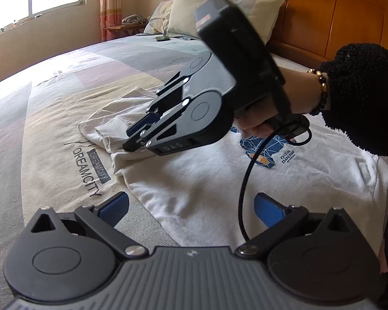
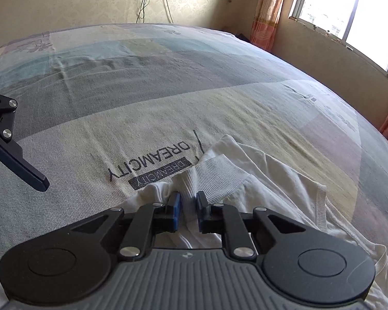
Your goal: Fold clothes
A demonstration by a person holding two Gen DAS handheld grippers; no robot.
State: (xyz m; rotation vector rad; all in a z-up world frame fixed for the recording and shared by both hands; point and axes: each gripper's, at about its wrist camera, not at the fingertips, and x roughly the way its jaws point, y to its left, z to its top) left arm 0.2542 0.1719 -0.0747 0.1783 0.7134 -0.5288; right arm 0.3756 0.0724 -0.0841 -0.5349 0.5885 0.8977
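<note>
A white T-shirt [image 1: 194, 180] lies print-up on the bed's patterned cover [image 1: 38, 129], its blue chest graphic [image 1: 266, 149] toward the headboard side and its bunched sleeve and ribbed edge [image 2: 219, 170] reaching toward the "DREAMCITY" lettering [image 2: 147, 162]. The shirt's long axis seems to run across the bed, from the lettering toward the person's dark fuzzy sleeve [image 1: 362, 98], though the crumpling makes this hard to judge.

The right gripper [image 2: 188, 210] sits low over the rumpled sleeve area, its blue pads [image 2: 175, 206] drawn close with a fold of white cloth between them; whether they truly press it I cannot tell, as a narrow gap shows. The left gripper [image 1: 191, 208] hovers above the shirt's near edge, its fingers spread wide, holding nothing.

Plenty of bare cover stretches beyond the lettering toward the window [image 2: 349, 13] and the far wall. Pillows [image 1: 219, 7] stand well apart at the wooden headboard [image 1: 336, 13].

The right gripper's body hides part of the print, and its cable [image 1: 245, 180] loops across the shirt.
</note>
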